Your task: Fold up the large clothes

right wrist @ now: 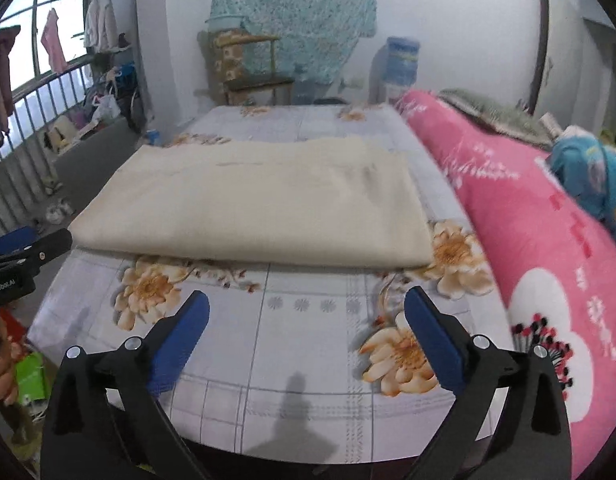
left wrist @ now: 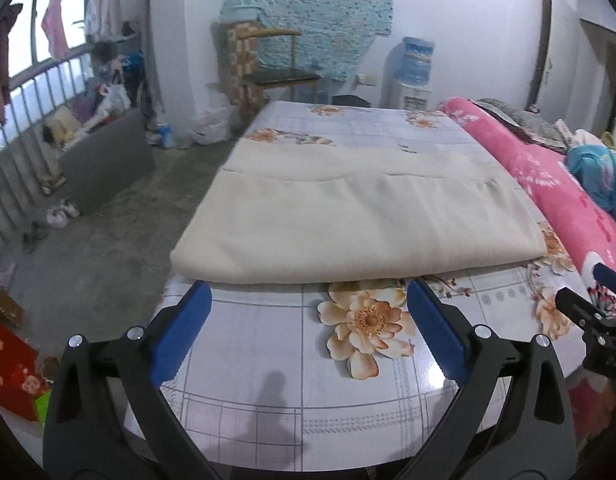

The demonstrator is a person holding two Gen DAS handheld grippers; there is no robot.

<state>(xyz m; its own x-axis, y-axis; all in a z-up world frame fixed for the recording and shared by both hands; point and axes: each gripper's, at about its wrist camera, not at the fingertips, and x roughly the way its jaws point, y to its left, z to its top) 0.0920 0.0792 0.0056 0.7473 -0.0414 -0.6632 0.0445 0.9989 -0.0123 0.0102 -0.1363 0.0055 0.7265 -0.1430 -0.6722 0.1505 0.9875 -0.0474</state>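
A large cream cloth (left wrist: pixel 348 216) lies folded flat in a wide rectangle across the bed; it also shows in the right wrist view (right wrist: pixel 259 208). Its near folded edge runs just beyond my fingertips. My left gripper (left wrist: pixel 308 292) is open and empty, hovering over the flowered sheet just short of the cloth's near edge. My right gripper (right wrist: pixel 305 302) is open and empty, a little further back from the cloth, near its right part. The right gripper's tip shows at the right edge of the left wrist view (left wrist: pixel 588 312).
The bed has a glossy flowered sheet (left wrist: pixel 287 368). A rolled pink blanket (right wrist: pixel 548 240) lies along the bed's right side with a blue garment (right wrist: pixel 592 176) beyond it. A chair (left wrist: pixel 275 64), a water dispenser (left wrist: pixel 412 76), floor clutter and a railing (left wrist: pixel 27 152) stand left and behind.
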